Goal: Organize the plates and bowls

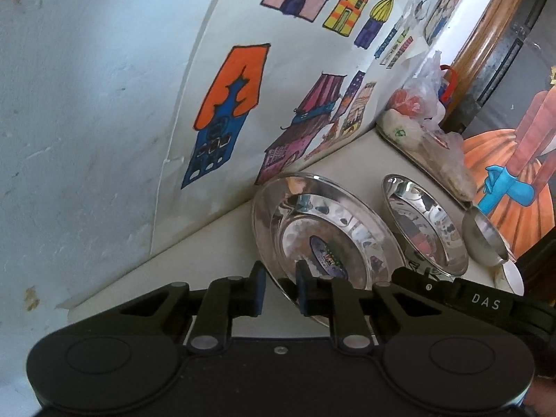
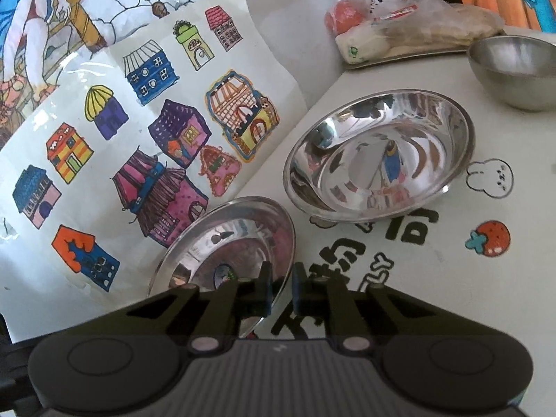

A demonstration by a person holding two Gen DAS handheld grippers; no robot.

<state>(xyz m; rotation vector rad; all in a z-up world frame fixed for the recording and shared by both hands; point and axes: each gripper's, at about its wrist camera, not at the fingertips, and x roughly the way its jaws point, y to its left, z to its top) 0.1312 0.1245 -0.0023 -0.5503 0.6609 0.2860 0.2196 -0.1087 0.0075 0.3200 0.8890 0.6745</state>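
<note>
A steel plate (image 1: 330, 229) lies on the white table by the wall, with a deeper steel plate (image 1: 425, 222) and a small steel bowl (image 1: 484, 236) to its right. My left gripper (image 1: 280, 286) is open, its jaws standing on either side of the plate's near rim. In the right wrist view the same plate (image 2: 229, 236) is at lower centre, the deep plate (image 2: 378, 160) behind it, and the small bowl (image 2: 514, 69) at the far right. My right gripper (image 2: 280, 286) is open, its jaws astride the plate's right rim.
Children's drawings of houses (image 2: 139, 160) hang on the wall to the left. A steel tray with bagged food (image 2: 399, 31) stands at the back. The tablecloth (image 2: 486, 239) has printed characters and a strawberry. A white dish (image 1: 510, 278) sits at the far right.
</note>
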